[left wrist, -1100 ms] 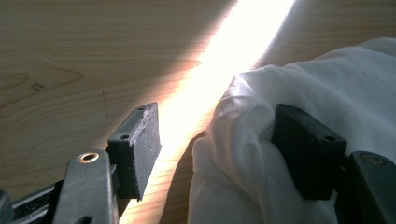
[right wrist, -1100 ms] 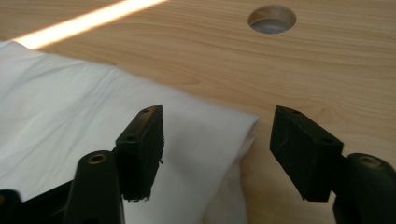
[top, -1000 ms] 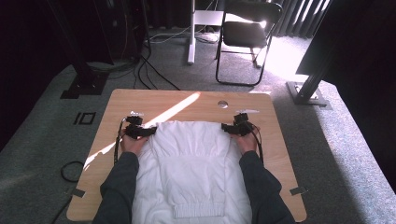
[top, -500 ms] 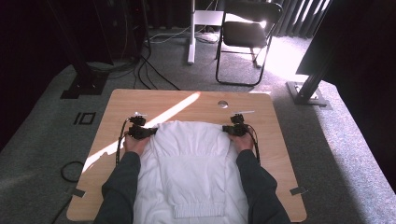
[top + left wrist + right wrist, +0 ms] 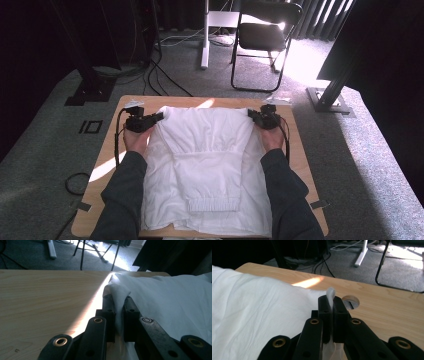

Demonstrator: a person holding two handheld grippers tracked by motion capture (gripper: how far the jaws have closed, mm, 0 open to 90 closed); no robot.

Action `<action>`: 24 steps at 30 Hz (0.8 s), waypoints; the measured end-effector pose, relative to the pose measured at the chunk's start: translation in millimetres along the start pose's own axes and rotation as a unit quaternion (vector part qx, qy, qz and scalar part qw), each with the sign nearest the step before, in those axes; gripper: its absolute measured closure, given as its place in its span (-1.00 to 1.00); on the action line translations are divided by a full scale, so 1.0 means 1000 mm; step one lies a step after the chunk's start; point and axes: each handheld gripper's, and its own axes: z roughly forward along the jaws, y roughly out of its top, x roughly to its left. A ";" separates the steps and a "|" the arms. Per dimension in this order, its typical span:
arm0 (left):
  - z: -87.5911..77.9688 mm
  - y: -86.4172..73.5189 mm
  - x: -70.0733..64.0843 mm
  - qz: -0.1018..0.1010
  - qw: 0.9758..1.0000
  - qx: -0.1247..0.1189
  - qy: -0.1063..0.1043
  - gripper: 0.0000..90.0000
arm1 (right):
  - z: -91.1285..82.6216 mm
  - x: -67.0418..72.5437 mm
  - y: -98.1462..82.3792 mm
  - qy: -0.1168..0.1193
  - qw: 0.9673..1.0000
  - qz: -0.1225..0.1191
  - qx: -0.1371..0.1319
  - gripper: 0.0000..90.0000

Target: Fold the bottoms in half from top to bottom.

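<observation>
A white garment (image 5: 205, 165), apparently a hooded jacket with an elastic hem, lies spread on a pale wooden counter (image 5: 110, 155) as a person in dark sleeves works it from the near edge. Its ribbed hem sits closest to the person and its long axis runs straight away from them toward the far edge. Farther out, each pair of tongs has just been closing and now pinches a far corner of the cloth: the left tongs (image 5: 155, 119) clamp a bunched fold at the garment's far-left corner (image 5: 117, 293), while the right tongs (image 5: 252, 116) nip a thin edge at the far-right corner (image 5: 330, 296), just short of a round cable hole (image 5: 350, 301) in the counter. Between the two grips the far edge of the garment is raised off the wood.

The body of the garment lies inward and back toward the person from both tongs, so a fold would likely carry the held edge along that long axis toward the hem, both hands equally placed. Beyond the counter stand a black folding chair (image 5: 265, 37) and floor cables (image 5: 160, 75) on grey carpet. No brand, label or writing can be read.
</observation>
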 end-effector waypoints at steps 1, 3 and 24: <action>-0.004 -0.001 -0.002 0.005 1.000 0.000 -0.004 0.86 | -0.003 0.001 0.000 0.003 1.000 -0.005 0.001 0.95; -0.010 -0.006 -0.005 0.013 1.000 -0.004 -0.013 0.86 | -0.010 0.003 -0.005 0.009 1.000 -0.013 -0.001 0.94; -0.064 -0.142 -0.047 0.102 0.981 0.155 -0.054 0.82 | -0.088 0.032 -0.157 0.082 0.990 -0.044 0.107 0.91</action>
